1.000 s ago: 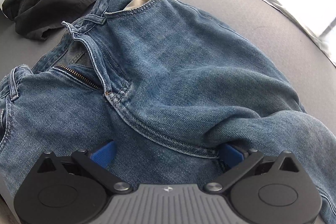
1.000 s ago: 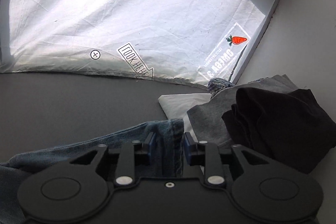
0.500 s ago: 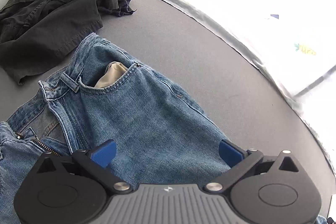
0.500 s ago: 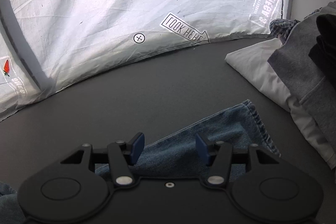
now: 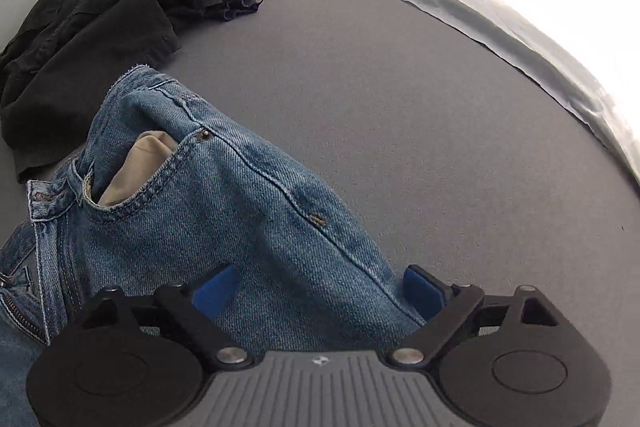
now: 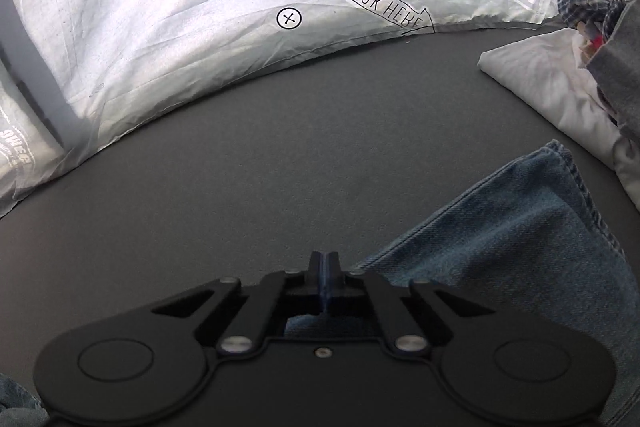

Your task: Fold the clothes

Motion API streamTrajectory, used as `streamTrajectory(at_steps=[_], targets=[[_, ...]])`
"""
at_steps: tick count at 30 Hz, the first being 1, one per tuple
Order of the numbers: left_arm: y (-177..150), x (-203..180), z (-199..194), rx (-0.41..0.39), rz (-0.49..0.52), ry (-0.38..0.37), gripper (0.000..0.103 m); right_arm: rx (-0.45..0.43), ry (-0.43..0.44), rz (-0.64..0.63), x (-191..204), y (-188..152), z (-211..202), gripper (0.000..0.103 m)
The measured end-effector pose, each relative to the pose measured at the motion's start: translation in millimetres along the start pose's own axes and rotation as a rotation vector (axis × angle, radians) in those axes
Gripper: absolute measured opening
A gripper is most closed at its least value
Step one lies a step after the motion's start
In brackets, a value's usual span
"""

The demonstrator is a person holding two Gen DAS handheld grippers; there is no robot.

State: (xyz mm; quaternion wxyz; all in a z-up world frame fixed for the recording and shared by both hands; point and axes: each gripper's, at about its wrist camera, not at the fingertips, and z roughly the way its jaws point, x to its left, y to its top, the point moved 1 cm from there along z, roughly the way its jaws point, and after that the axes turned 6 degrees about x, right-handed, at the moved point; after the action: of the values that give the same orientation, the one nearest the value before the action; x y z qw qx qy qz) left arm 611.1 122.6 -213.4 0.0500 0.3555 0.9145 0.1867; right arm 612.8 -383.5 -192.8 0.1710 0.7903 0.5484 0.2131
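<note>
- The jeans (image 5: 224, 211) are blue denim with pale stitching, lying on the matte dark grey surface (image 5: 400, 115). A beige pocket lining pokes out near the waistband.
- The left tool (image 5: 320, 287) has just been closing, but its blue pads still sit wide on either side of a raised denim fold, not pinching it.
- The right tool (image 6: 325, 269) is closed tight with nothing between its pads, and the hemmed jeans leg (image 6: 520, 227) lies just beside it.
- There's a crumpled black garment (image 5: 112, 7) at the far left.
- A wrinkled white sheet (image 6: 200, 7) with printed markers lies along the surface's far edge.

Blue jeans (image 5: 224, 211), black garment (image 5: 100, 19), grey mat (image 5: 400, 131), perhaps checked cloth (image 6: 588, 5).
</note>
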Motion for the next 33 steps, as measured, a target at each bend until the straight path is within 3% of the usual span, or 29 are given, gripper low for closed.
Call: streamTrajectory(at_steps=[1, 2, 7, 11, 12, 13, 14, 15, 16, 17, 20, 23, 25, 26, 27, 28, 29, 31, 33], targets=[[0, 0, -3, -0.016, 0.006, -0.004, 0.04, -0.01, -0.001, 0.007, -3, 0, -1, 0.0], [-1, 1, -6, -0.025, 0.009, -0.013, 0.021, -0.021, -0.002, 0.014, -6, -1, -3, 0.0], [6, 14, -8, -0.01, -0.055, -0.084, 0.009, -0.076, -0.01, 0.047, -25, 11, -13, 0.0], [8, 22, -10, -0.014, -0.072, -0.129, 0.007, -0.079, -0.037, 0.092, -45, 21, -14, 0.003], [8, 24, -11, -0.017, -0.073, -0.14, 0.006, -0.086, -0.066, 0.094, -51, 22, -14, 0.014], [7, 25, -12, -0.02, -0.076, -0.15, 0.006, -0.093, -0.095, 0.096, -58, 23, -12, 0.035], [7, 26, -13, -0.022, -0.076, -0.156, 0.006, -0.109, -0.124, 0.091, -63, 24, -12, 0.047], [7, 27, -14, -0.023, -0.073, -0.161, 0.006, -0.132, -0.14, 0.076, -69, 25, -12, 0.067], [6, 27, -14, -0.024, -0.072, -0.163, 0.006, -0.155, -0.155, 0.061, -76, 26, -13, 0.075], [6, 27, -14, -0.026, -0.068, -0.162, 0.006, -0.182, -0.164, 0.046, -84, 26, -13, 0.076], [6, 26, -10, -0.029, -0.053, -0.154, 0.006, -0.148, -0.244, 0.054, -110, 36, -2, 0.082], [5, 22, -8, -0.042, 0.005, -0.146, 0.008, -0.081, -0.206, 0.126, -136, 41, 14, 0.082], [2, 18, -10, -0.064, 0.065, -0.136, 0.009, -0.083, -0.097, 0.199, -151, 38, 17, 0.077], [1, 18, -11, -0.074, 0.083, -0.136, 0.008, -0.097, -0.079, 0.221, -155, 35, 17, 0.07], [0, 19, -12, -0.083, 0.086, -0.14, 0.008, -0.109, -0.06, 0.23, -158, 33, 15, 0.036], [-1, 21, -12, -0.091, 0.085, -0.145, 0.007, -0.121, -0.039, 0.238, -161, 32, 13, 0.014], [-2, 22, -13, -0.099, 0.084, -0.149, 0.006, -0.133, -0.019, 0.246, -165, 30, 10, 0.007], [-1, 20, -22, -0.134, 0.104, -0.146, 0.005, -0.175, 0.026, 0.275, -168, 32, 1, 0.007], [1, 20, -33, -0.174, 0.113, -0.146, 0.005, -0.227, 0.023, 0.211, -163, 41, -12, 0.007]])
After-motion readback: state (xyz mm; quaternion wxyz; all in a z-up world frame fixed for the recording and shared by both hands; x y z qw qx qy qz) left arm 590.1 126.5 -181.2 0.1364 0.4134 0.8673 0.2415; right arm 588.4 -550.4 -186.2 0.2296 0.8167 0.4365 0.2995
